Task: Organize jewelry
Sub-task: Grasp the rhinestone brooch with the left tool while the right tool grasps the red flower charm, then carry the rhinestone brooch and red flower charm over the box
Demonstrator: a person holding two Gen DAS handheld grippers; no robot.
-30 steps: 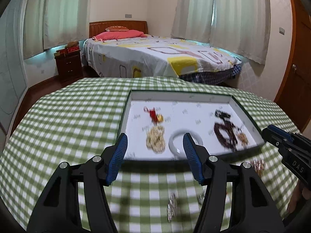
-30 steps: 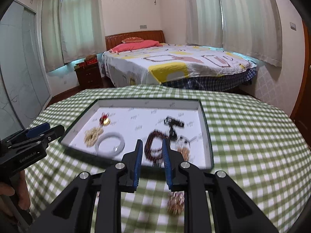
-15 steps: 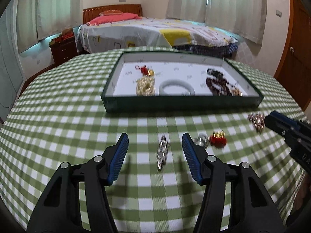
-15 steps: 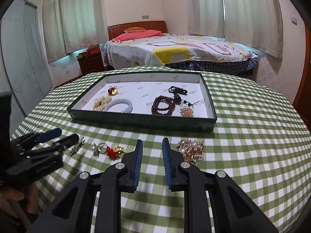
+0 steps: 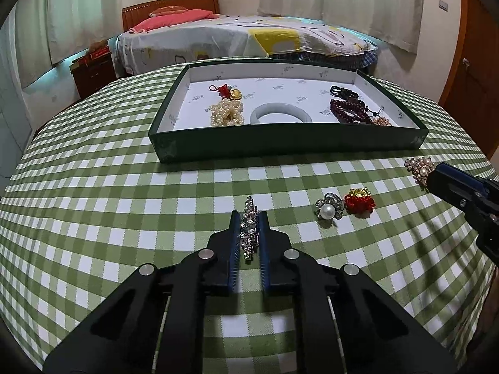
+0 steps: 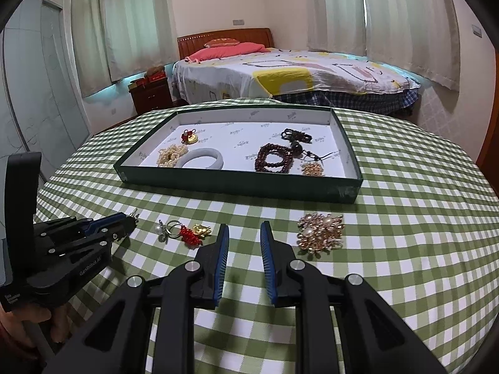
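Note:
My left gripper [image 5: 249, 215] is shut on a long rhinestone brooch [image 5: 249, 230] on the green checked tablecloth; in the right wrist view the left gripper [image 6: 132, 218] shows at the left. My right gripper [image 6: 244, 229] is open and empty, low over the cloth between a red-and-gold charm [image 6: 195, 232] and a gold pearl brooch [image 6: 321, 232]. A pearl ring [image 5: 327, 210] lies beside the charm [image 5: 358, 201]. The green tray [image 5: 290, 148] holds a pearl strand [image 5: 226, 112], a white bangle [image 5: 280, 115] and dark bead bracelets [image 5: 351, 109].
The round table's edge curves close on both sides. A bed [image 6: 296, 71] and a nightstand [image 6: 151, 93] stand beyond the table. A wooden door [image 5: 474, 71] is at the right.
Both grippers have pulled back from over the tray to the cloth in front of it. My left gripper lowered and closed on the rhinestone brooch. My right gripper opened a little wider.

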